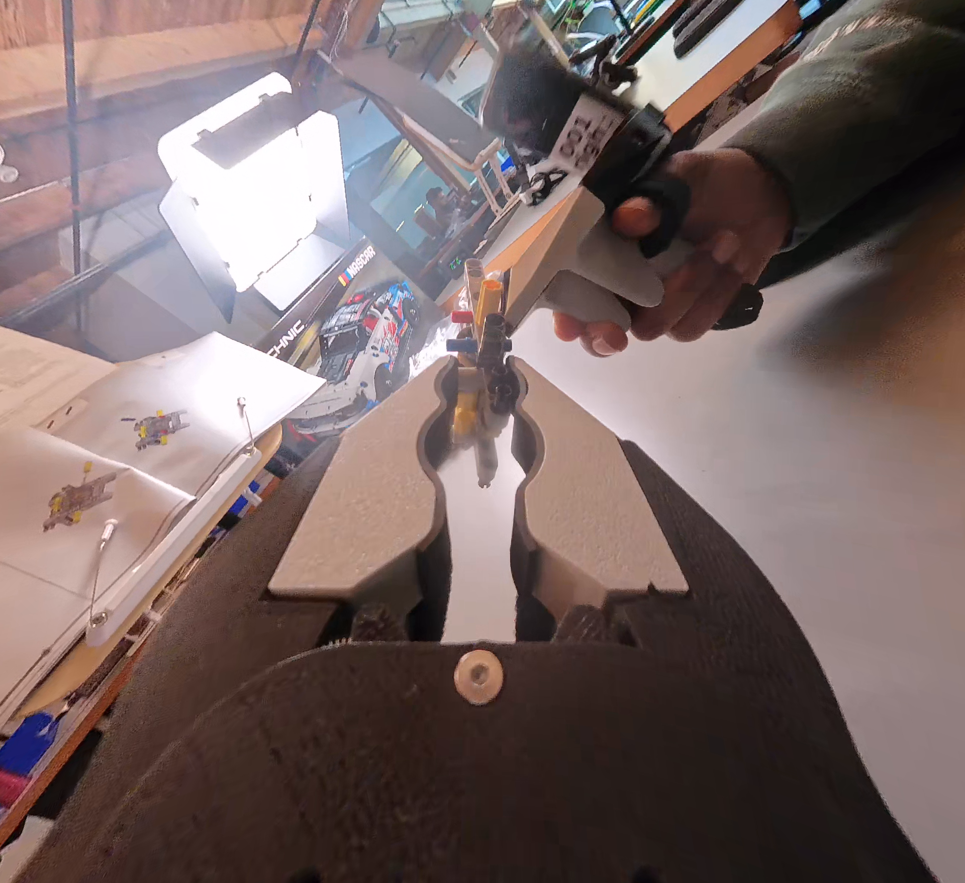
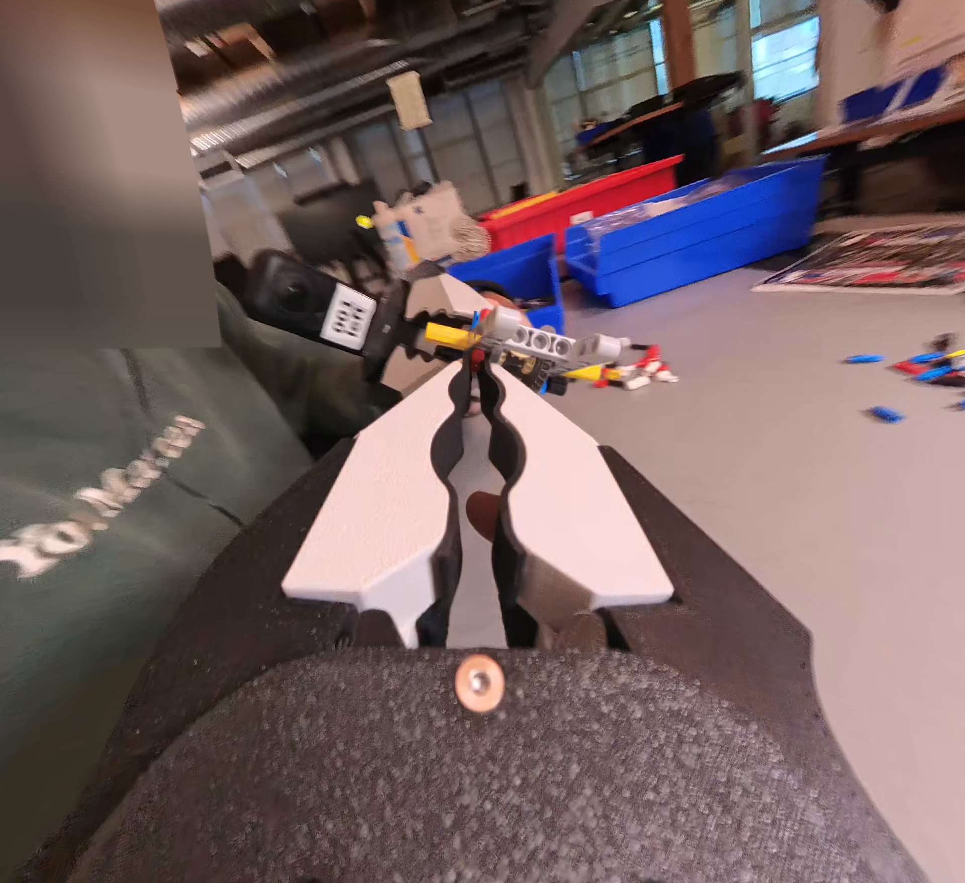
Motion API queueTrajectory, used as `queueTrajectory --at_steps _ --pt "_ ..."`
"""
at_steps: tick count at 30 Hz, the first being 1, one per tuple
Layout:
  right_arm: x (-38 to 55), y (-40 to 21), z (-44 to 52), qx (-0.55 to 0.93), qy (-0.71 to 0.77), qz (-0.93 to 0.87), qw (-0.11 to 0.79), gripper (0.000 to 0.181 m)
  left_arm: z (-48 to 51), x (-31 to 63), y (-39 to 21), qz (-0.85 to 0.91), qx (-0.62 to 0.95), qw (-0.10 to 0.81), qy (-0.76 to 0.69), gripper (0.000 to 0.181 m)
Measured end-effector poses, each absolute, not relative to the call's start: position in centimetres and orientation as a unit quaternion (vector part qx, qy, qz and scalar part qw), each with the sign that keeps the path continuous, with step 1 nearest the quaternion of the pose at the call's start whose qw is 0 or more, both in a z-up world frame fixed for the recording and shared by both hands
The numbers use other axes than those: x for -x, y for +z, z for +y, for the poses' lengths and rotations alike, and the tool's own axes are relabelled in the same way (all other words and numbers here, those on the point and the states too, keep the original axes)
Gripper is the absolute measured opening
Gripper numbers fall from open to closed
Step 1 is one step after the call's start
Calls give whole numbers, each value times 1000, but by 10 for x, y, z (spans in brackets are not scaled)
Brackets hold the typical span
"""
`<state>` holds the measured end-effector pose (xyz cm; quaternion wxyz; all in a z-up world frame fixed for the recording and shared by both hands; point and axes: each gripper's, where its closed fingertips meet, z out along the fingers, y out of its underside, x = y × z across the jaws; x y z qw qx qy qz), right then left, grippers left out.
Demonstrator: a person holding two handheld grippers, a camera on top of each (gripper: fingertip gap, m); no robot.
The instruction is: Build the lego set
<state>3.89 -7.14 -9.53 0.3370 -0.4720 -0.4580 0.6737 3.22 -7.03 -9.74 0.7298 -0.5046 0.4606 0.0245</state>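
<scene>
My left gripper (image 1: 480,364) is shut on a small Lego assembly (image 1: 483,387) of grey, black and yellow beams and holds it above the white table (image 1: 731,492). The assembly also shows in the right wrist view (image 2: 538,348), with the left gripper (image 2: 433,333) behind it. My right gripper (image 2: 476,361) is nearly closed, its tips pinching a small red piece (image 2: 476,355) right against the assembly. In the left wrist view the right gripper (image 1: 504,314), held by a hand (image 1: 705,252), meets the assembly's far end, by a red pin (image 1: 459,317).
An open instruction booklet (image 1: 130,440), the set's box with a car picture (image 1: 365,335) and a bright lamp panel (image 1: 250,189) stand to the left. Blue bins (image 2: 694,241), a red bin (image 2: 585,199) and loose pieces (image 2: 919,367) lie on the table. The tips of both grippers are at nearly the same place.
</scene>
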Motion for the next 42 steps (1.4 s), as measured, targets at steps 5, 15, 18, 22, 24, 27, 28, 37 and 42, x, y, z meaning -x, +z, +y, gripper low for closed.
queueTrajectory --at_steps 5,15,18,22,24,27,28,37,42 --pt "-44 -88 -81 450 779 -395 187 1 -76 -36 -92 459 489 741 3 16" --pt "-35 -113 -42 509 545 -515 422 5 -46 -13 -116 337 651 652 -195 14" --pt "-49 -115 -18 497 414 -572 504 27 -42 -8 -125 304 680 613 -264 14" --pt "-46 -124 -32 464 398 -637 470 51 -50 -24 -139 336 685 573 -300 14" --pt "-40 -131 -47 445 416 -659 442 41 -55 -32 -143 354 682 561 -307 14" --pt "-37 -145 -51 435 403 -681 429 21 -60 -36 -142 366 678 556 -313 14" --pt "-38 -145 -53 436 411 -679 424 20 -61 -37 -143 370 677 553 -313 14" --pt "-42 -152 -57 448 450 -671 383 22 -61 -40 -151 376 686 540 -311 14" --pt "-42 -155 -60 463 471 -662 355 22 -61 -41 -155 387 691 538 -289 14"
